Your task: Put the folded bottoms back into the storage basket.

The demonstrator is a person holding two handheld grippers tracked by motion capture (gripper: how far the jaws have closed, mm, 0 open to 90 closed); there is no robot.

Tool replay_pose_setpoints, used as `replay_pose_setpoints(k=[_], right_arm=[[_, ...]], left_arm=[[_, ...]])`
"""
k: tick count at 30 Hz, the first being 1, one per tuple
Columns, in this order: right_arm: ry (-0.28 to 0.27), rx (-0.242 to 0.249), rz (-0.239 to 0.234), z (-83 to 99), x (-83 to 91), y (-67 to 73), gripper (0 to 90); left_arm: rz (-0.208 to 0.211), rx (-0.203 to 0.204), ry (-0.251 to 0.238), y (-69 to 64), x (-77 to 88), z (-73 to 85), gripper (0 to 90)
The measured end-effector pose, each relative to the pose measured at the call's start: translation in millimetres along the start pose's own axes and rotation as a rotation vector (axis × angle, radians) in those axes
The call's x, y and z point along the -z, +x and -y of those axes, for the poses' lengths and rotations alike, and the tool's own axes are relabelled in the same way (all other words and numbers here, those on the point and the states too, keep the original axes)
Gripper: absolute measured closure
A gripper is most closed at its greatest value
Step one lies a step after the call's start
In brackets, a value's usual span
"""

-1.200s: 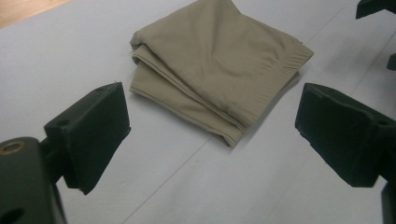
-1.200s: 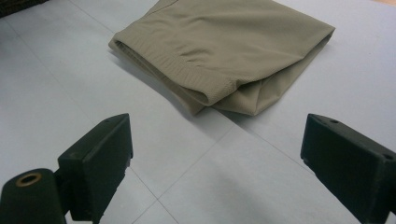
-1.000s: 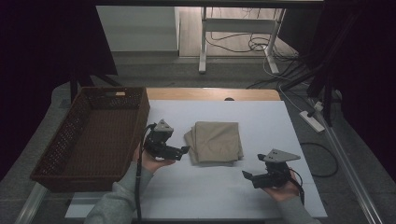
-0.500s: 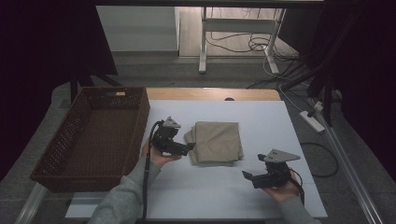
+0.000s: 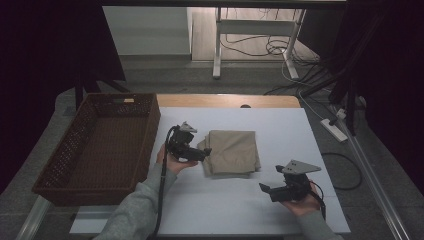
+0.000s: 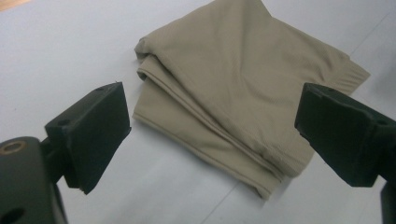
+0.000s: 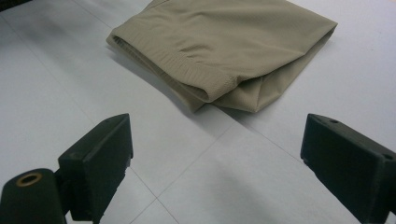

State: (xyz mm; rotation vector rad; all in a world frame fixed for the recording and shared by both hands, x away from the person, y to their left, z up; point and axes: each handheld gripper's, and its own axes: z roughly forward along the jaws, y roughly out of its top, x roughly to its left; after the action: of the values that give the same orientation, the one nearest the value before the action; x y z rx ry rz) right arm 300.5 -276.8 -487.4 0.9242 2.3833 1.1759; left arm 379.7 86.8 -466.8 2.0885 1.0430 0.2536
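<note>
White table (image 5: 300, 130) with faint seam lines, wooden edge at the far side. Folded tan cloth (image 5: 232, 151) lying flat near the middle, layered edges stacked at the near side. Left gripper (image 5: 202, 153) at the cloth's left edge, jaws spread wide, cloth (image 6: 243, 88) framed between them in the left gripper view, not clamped. Right gripper (image 5: 265, 189) held near the front right corner, apart from the cloth, jaws wide open over bare table, cloth (image 7: 224, 42) ahead in the right gripper view. Brown wicker basket (image 5: 52, 165) at the table's left edge, just beside it. Beyond: grey floor, white desk frame (image 5: 255, 30), loose cables (image 5: 250, 47), power strip (image 5: 334, 130) at right, dark curtains both sides.
</note>
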Motion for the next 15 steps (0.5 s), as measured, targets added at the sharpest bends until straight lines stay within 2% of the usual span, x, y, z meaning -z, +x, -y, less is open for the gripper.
replay_pose_setpoints(k=[6, 12, 15], right_arm=[[0.001, 0.001, -0.003, 0.0, -0.7, 0.1, 9.5], [0.001, -0.001, -0.005, 0.0, -1.2, -0.3, 9.5], [0.003, 0.001, -0.005, 0.1, -1.6, -0.1, 9.5]], left_arm=[[-0.006, 0.008, 0.014, 4.2, -14.5, -9.0, 9.6], [-0.014, 0.023, 0.032, 16.1, -30.3, -18.2, 10.0], [-0.002, 0.033, 0.040, 23.2, -41.6, -23.6, 10.1]])
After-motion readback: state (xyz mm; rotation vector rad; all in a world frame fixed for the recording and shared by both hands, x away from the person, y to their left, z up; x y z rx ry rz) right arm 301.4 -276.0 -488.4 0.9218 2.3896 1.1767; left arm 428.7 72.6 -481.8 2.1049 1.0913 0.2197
